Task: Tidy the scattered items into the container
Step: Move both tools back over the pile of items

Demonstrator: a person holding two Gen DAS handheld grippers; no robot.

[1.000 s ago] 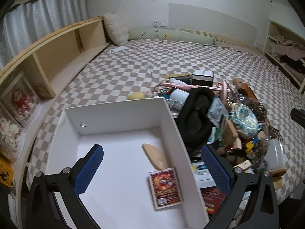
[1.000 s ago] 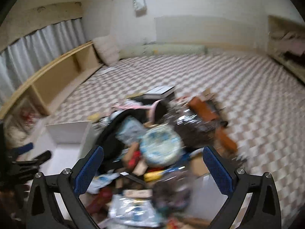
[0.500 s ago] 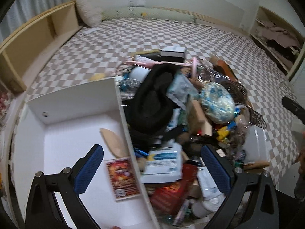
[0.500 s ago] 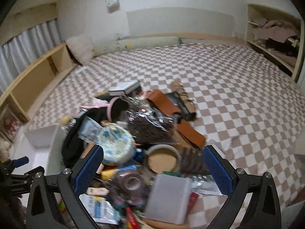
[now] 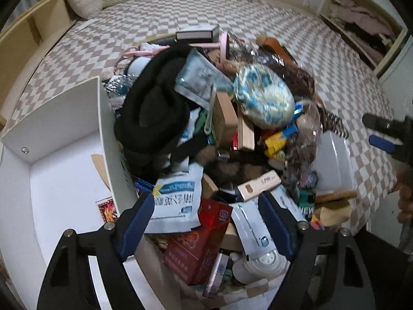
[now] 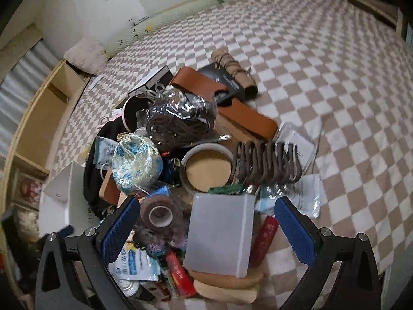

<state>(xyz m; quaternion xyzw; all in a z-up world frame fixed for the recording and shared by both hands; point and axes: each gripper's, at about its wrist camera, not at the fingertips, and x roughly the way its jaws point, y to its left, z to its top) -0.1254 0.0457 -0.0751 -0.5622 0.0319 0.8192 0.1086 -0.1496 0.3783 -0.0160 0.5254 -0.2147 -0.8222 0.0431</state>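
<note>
Left wrist view: my left tool closing, empty, over the heap on the bed; white container at nine o'clock holds two items; my right tool gapes empty; nearly everything remains

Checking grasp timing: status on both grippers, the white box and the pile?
Left gripper closing over red carton, no contact. Right gripper open above translucent case. White box nearly empty beside pile.

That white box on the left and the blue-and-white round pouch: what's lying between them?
In the left wrist view, a bulky black fabric item and a pale foil packet lie between the white box and the pouch.
</note>
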